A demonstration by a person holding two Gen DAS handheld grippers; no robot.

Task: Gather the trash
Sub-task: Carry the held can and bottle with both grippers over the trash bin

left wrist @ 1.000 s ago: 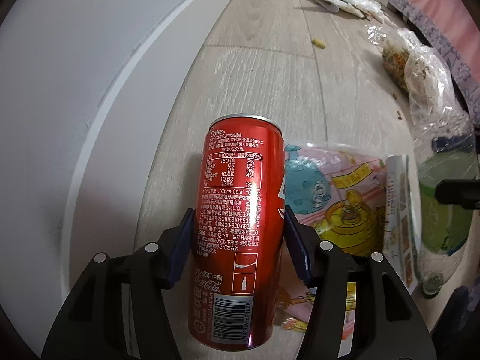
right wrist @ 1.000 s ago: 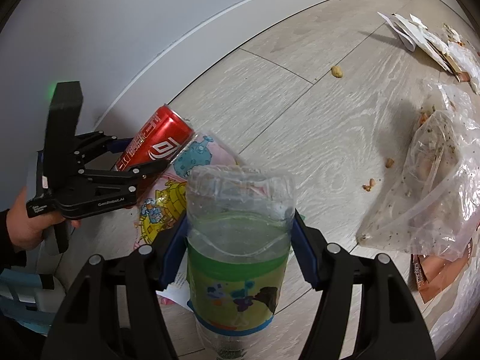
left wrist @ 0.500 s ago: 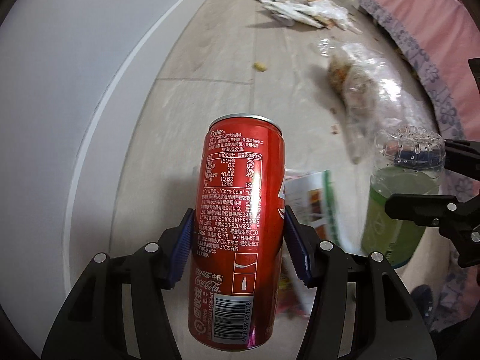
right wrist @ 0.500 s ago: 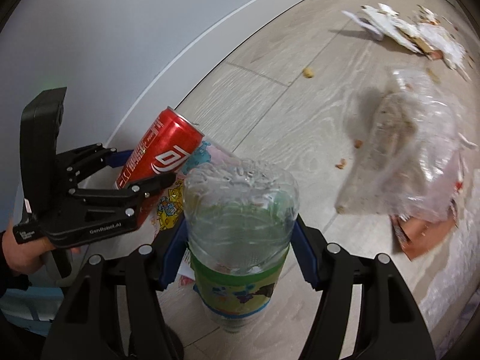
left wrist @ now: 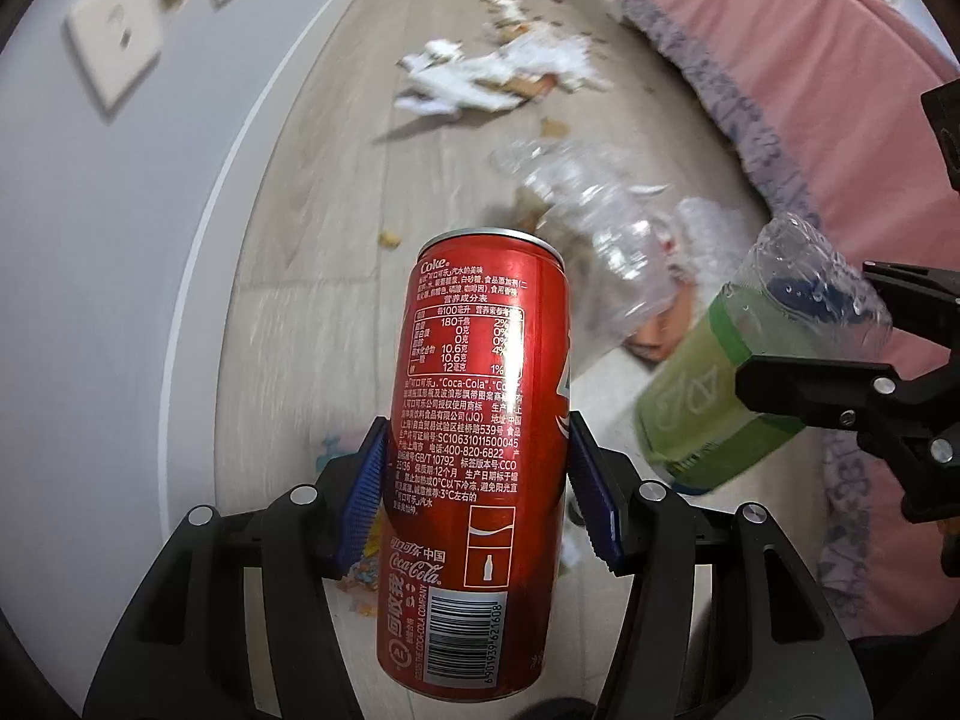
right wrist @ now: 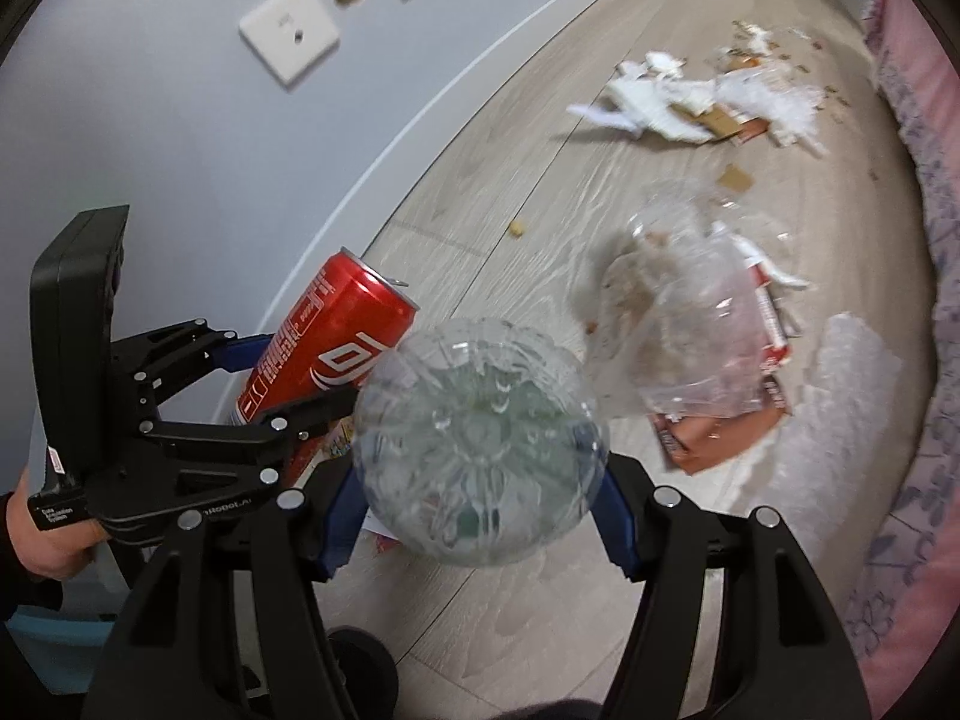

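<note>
Now your left gripper [left wrist: 477, 492] has its fingers clamped around the red Coca-Cola can [left wrist: 474, 456], lifted clear of the floor [left wrist: 336, 192]; to its right, your right gripper [right wrist: 474, 516] grips the clear plastic bottle [right wrist: 480, 444], probably both bound for a bin.

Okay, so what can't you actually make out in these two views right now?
- Bottle, right wrist view: only its base shows, which hides the label and cap end.
- Can, left wrist view: covers the floor and wrapper behind it.
- Paper scraps, left wrist view: too blurred to identify.
- Plastic bag, right wrist view: contents blurred.
- Any bin: not clearly visible.
</note>
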